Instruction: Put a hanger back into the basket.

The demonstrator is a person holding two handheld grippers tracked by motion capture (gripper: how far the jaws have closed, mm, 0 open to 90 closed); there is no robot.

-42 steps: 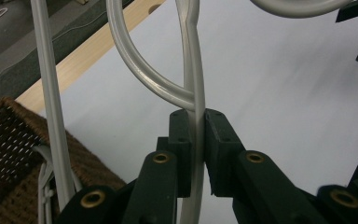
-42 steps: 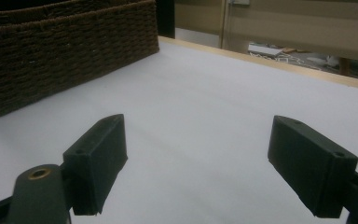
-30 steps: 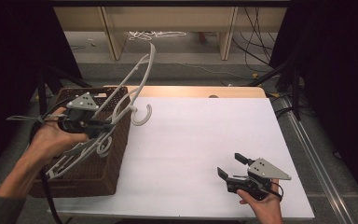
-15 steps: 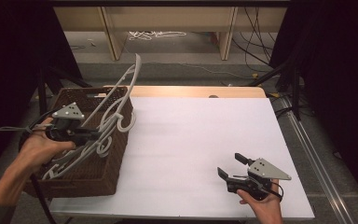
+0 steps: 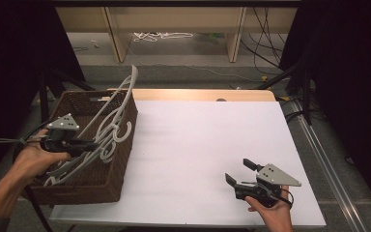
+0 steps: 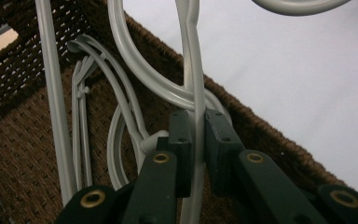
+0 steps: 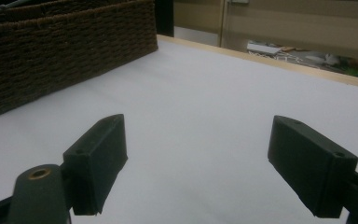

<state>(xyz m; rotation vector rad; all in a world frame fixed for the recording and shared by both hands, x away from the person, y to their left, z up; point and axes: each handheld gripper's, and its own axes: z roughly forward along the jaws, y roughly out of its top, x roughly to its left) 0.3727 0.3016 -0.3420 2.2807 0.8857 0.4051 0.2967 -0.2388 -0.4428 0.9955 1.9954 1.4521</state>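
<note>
At the frame's left, the left claw [image 5: 89, 145], clenched on a grey hanger [image 6: 193, 93], has sunk into the wicker basket [image 5: 121, 159], so stowing looks nearly done. At lower right the right claw [image 5: 239, 173] rests released on the white counter [image 5: 198, 145].

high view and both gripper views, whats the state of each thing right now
left gripper: shut on a white hanger, over the basket
white hanger: pinched at its bar, tilted, hook past the rim
other hangers: lying inside the basket
basket: upright, open top
right gripper: open, empty, low over the table
</note>
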